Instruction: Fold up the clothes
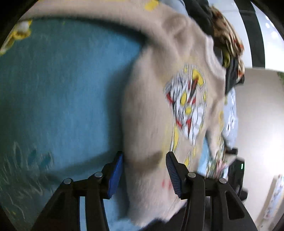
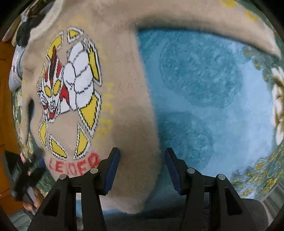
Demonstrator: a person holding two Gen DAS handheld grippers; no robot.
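Observation:
A beige fuzzy sweater (image 1: 152,113) with a white, yellow and red robot picture (image 1: 188,104) lies spread on a blue patterned cloth (image 1: 67,92). One long sleeve (image 1: 99,16) stretches across the far side. My left gripper (image 1: 144,174) is open, its jaws on either side of the sweater's lower left edge, just above it. In the right wrist view the sweater (image 2: 124,92) shows its picture (image 2: 71,85) and red lettering, with a sleeve (image 2: 213,23) reaching right. My right gripper (image 2: 142,170) is open over the sweater's lower right edge.
A pile of dark and patterned clothes (image 1: 229,46) lies beyond the sweater's collar. The blue cloth (image 2: 213,99) has a yellow-flowered border (image 2: 257,176). A dark device (image 2: 23,177) and a hand sit at lower left of the right wrist view. Beyond is a pale floor (image 1: 261,113).

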